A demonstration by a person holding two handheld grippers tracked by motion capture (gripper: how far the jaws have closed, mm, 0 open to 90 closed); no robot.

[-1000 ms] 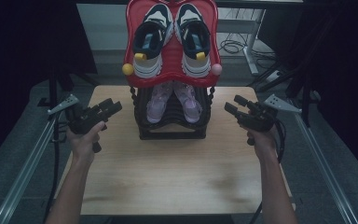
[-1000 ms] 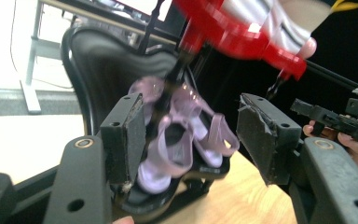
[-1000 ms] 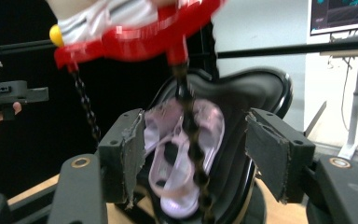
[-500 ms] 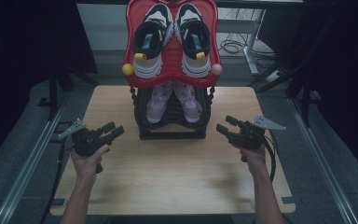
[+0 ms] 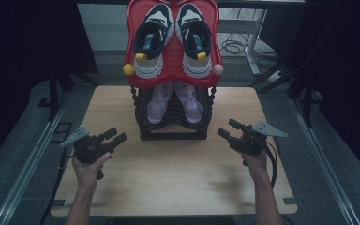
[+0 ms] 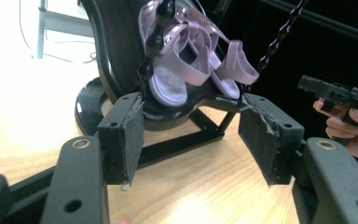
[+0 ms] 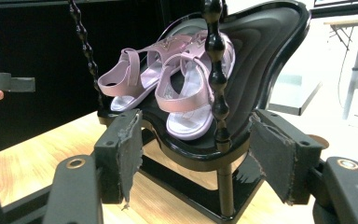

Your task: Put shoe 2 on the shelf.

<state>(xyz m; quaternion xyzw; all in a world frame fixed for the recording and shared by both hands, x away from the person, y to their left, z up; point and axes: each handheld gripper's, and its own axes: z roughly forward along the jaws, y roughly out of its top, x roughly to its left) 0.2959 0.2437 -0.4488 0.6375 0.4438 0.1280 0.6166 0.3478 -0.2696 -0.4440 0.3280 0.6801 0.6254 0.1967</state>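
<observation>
**Q.** What stands where at this moment?

**A.** High view: a two-tier shoe rack (image 5: 172, 129) at upper centre of the table (image 5: 168, 187). Its red top shelf (image 5: 132, 28) carries a pair of sneakers (image 5: 173, 40); its black lower shelf carries the pink sandals (image 5: 174, 101). The left gripper (image 5: 114, 138) sits at lower left, the right gripper (image 5: 228, 129) at lower right. Both have their jaws spread and hold nothing; both are well apart from the rack.

**Q.** How is the reach best done?

**A.** Judged from both gripper views, the sandals (image 6: 191, 60) sit behind beaded posts (image 7: 216, 70). Enter between the posts and pinch one strap, not the sole.

**Q.** Any legible writing?

**A.** No brand or label can be read.
</observation>
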